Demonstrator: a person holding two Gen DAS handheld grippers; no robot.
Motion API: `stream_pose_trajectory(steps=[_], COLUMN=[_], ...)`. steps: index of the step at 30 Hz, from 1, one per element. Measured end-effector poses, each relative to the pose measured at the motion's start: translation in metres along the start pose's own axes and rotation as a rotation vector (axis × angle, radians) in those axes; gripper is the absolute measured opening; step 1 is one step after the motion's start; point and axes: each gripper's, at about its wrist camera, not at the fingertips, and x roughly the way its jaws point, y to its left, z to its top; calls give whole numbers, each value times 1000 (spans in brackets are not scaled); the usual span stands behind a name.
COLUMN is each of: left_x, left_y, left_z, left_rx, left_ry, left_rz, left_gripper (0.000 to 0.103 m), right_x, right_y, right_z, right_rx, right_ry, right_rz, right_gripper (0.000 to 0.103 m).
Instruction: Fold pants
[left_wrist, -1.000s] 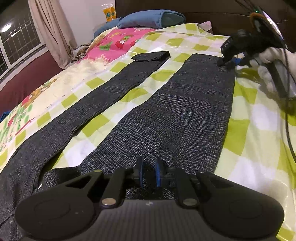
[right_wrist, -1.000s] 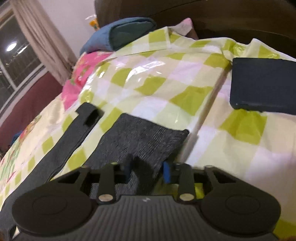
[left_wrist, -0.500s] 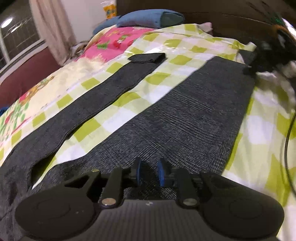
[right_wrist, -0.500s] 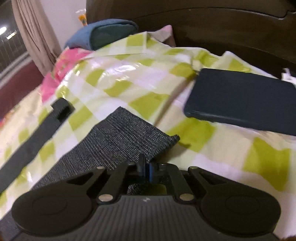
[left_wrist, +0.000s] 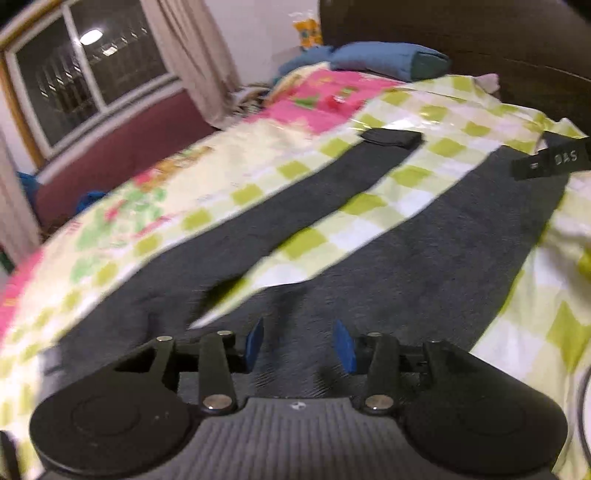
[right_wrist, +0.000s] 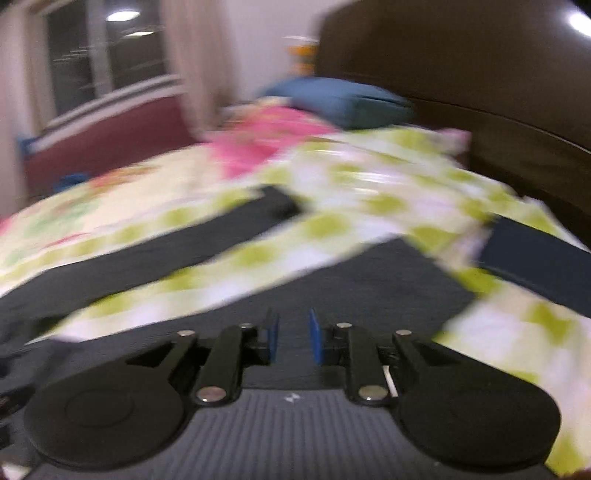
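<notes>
- Pants (left_wrist: 424, 258) lie flat on the bed (left_wrist: 535, 306), legs spreading toward 12 and 2 o'clock.
- Left gripper (left_wrist: 301, 345): jaws just widened, standing apart above the fabric, gripping nothing.
- Right gripper (right_wrist: 293, 336): jaws just parted narrowly, blurred, nothing between them.

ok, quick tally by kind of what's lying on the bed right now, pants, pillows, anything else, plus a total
Pants: 1 (dark grey, legs spread apart)
Blue pillows: 1
Dark blue flat pad: 1 (too blurred to identify)
Total: 3

Both lie on the checked sheet except the pillow, which sits at the head end.
</notes>
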Motion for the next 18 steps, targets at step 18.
stream_pose_trajectory(steps=[18], left_x=[4], left_y=[169], left_z=[-35], left_rx=[17], left_ry=[45], left_rz=[200], left_gripper=[103], right_x=[47], right_y=[215], right_z=[22], right_rx=[-654], right_ry=[89], right_rz=[479], right_gripper=[46])
